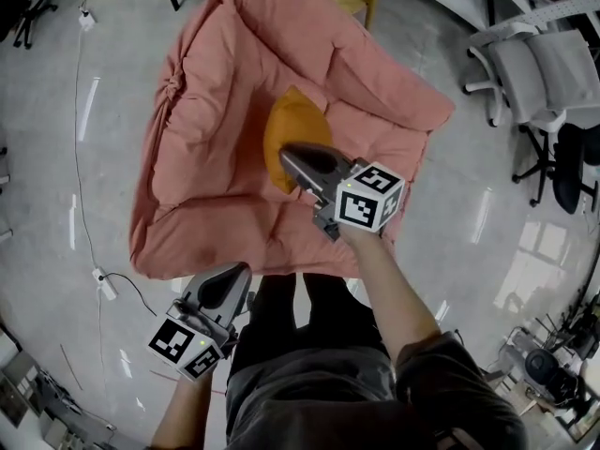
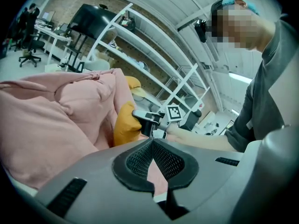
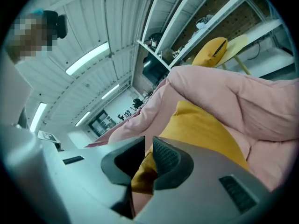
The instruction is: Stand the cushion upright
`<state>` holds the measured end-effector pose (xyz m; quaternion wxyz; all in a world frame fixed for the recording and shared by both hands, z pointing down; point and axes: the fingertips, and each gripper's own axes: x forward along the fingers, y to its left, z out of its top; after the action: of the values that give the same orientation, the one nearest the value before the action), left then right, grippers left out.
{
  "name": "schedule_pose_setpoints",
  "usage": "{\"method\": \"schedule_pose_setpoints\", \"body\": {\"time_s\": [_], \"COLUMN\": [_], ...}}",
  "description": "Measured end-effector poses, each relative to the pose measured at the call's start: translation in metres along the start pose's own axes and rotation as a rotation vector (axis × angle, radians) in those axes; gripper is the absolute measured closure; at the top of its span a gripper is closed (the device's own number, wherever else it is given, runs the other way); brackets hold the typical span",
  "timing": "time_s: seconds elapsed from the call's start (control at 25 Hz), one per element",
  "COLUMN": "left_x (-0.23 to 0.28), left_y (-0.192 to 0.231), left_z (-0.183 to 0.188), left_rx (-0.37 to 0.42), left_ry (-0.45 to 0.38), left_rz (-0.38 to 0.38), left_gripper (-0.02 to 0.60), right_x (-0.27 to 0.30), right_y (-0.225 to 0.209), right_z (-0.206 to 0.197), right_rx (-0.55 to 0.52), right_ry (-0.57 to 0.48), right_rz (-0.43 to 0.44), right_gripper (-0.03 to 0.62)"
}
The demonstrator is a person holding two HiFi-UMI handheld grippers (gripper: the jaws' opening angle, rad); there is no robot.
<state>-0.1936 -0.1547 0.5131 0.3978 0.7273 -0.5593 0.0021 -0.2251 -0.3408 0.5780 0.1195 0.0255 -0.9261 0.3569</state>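
A yellow cushion [image 1: 292, 127] lies tilted in the hollow of a big pink beanbag [image 1: 220, 73]. My right gripper [image 1: 291, 160] is shut on the cushion's near edge. In the right gripper view a fold of the yellow cushion [image 3: 205, 129] is pinched between the two pads of the right gripper [image 3: 148, 147]. My left gripper [image 1: 230, 281] hangs low at the beanbag's near edge, apart from the cushion. In the left gripper view, the tips of the left gripper [image 2: 152, 143] meet with nothing held. That view also shows the cushion [image 2: 125, 122] and the right gripper [image 2: 141, 118] beyond.
The beanbag sits on a glossy grey floor. Office chairs [image 1: 544, 73] stand at the right. A power strip with its cable [image 1: 103, 284] lies on the floor to the left. White shelving [image 2: 154, 73] rises behind, and a second yellow cushion [image 3: 211, 50] shows beyond the beanbag.
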Motion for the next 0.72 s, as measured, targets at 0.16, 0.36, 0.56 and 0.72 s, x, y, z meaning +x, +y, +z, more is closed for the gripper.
{"method": "schedule_pose_setpoints", "body": {"time_s": [0.16,0.36,0.56,0.72], "left_x": [-0.003,-0.006,-0.010,-0.007], "left_y": [0.002,-0.004,-0.005,-0.009], "left_z": [0.003,0.008,0.014,0.026], "left_rx": [-0.002,-0.002,-0.008,0.014], "left_ry": [-0.016,-0.034,-0.050,-0.064], "left_rz": [-0.009,-0.021,-0.034,-0.051], "left_gripper": [0.572,0.572,0.572,0.572], "right_x": [0.046,0.088,0.075,0.051], "right_y": [0.012,0.022,0.032,0.030], "right_z": [-0.011,-0.025,-0.024,-0.021], "right_rx": [-0.062,-0.046,-0.091,-0.096], "right_ry": [0.053,0.118,0.138,0.125], "right_rz": [0.012,0.061,0.042,0.025], "right_gripper": [0.540,0.540,0.540,0.540]}}
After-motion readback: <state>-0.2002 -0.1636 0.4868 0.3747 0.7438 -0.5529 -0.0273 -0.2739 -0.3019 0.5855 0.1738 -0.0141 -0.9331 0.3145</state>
